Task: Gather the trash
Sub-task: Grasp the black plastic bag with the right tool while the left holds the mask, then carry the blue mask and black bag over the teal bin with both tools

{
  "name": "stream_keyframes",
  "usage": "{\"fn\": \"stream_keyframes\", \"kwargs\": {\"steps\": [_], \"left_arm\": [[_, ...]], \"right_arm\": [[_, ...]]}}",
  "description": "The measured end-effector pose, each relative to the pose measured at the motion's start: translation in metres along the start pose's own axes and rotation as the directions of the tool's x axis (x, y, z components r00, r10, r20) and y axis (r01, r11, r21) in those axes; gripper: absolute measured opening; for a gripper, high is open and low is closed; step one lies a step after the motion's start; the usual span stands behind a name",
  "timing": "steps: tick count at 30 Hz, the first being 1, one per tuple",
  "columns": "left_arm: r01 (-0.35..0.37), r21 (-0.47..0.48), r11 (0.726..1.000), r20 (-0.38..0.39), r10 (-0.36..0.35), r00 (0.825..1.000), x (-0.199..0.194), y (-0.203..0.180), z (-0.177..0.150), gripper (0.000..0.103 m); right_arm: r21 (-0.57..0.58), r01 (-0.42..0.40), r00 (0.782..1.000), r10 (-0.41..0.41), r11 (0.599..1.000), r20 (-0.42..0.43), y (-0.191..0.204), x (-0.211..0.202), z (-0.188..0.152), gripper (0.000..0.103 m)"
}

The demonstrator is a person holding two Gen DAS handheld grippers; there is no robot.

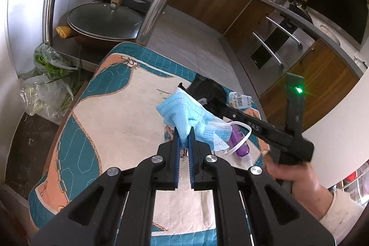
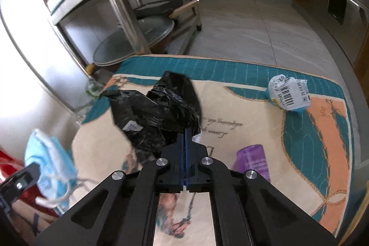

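Two claws: both are closed, each on a soft piece of trash, above a quilted mat point(image 2: 322, 130).
Left claw point(image 1: 184, 133): blue pads pinched on a fold of the blue face mask point(image 1: 182, 110); the mask hangs bunched from the tips, one white ear loop drooping to the right.
Right claw point(image 2: 186, 133): pads drawn together with almost no gap, nipping an edge of the black plastic bag point(image 2: 159, 107); how much film is caught I cannot tell.
Key relation: the bag lies up and to the left of the right claw tips, its bulk running away from them; the mask sits at the far left of the right wrist view, well apart from the bag. My reading: the mask has to travel towards the bag mouth, and the left claw is the one carrying it.
Bag mouth: not visible as an opening; the bag looks collapsed and crumpled.
Remaining trash: crumpled label paper with a barcode point(image 2: 289, 95) far right on the mat, nearer the right claw; purple bottle point(image 2: 252, 160) just right of the right claw, lying on its side.
Materials: mask is pleated non-woven cloth, limp; bag is thin glossy film, creased; paper is stiff and balled; bottle is translucent rigid plastic.
Mat: stitched fabric, teal border, cream centre, orange patches.
Person: a hand point(image 1: 293, 174) grips the right claw's handle.
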State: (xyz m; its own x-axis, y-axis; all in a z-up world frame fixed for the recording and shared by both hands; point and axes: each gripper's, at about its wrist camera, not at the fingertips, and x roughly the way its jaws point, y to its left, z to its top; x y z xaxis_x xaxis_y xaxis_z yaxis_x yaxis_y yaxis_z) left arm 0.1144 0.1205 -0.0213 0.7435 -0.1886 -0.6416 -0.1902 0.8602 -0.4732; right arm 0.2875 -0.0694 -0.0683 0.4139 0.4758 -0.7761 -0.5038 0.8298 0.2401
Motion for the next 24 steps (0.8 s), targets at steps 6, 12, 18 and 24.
{"fn": "stream_keyframes", "kwargs": {"steps": [6,12,18,24], "left_arm": [[-0.007,-0.015,1.0,0.026,0.008,1.0,-0.006,0.002,0.001,0.006],[-0.002,0.003,1.0,0.046,0.002,0.999,-0.01,0.0,0.0,0.006],[0.011,0.045,0.999,0.072,-0.015,0.997,-0.016,-0.013,-0.003,0.006],[0.051,0.038,0.998,0.075,-0.053,0.996,-0.017,-0.02,-0.008,0.006]], "right_arm": [[0.0,-0.021,0.998,0.021,1.0,0.057,0.009,-0.032,-0.009,0.002],[0.039,-0.021,0.994,0.017,0.999,0.11,-0.001,-0.072,-0.031,0.002],[0.089,-0.014,0.986,-0.001,0.996,0.167,-0.017,-0.116,-0.054,0.002],[0.158,-0.013,0.973,-0.024,0.987,0.23,-0.041,-0.163,-0.086,0.002]]}}
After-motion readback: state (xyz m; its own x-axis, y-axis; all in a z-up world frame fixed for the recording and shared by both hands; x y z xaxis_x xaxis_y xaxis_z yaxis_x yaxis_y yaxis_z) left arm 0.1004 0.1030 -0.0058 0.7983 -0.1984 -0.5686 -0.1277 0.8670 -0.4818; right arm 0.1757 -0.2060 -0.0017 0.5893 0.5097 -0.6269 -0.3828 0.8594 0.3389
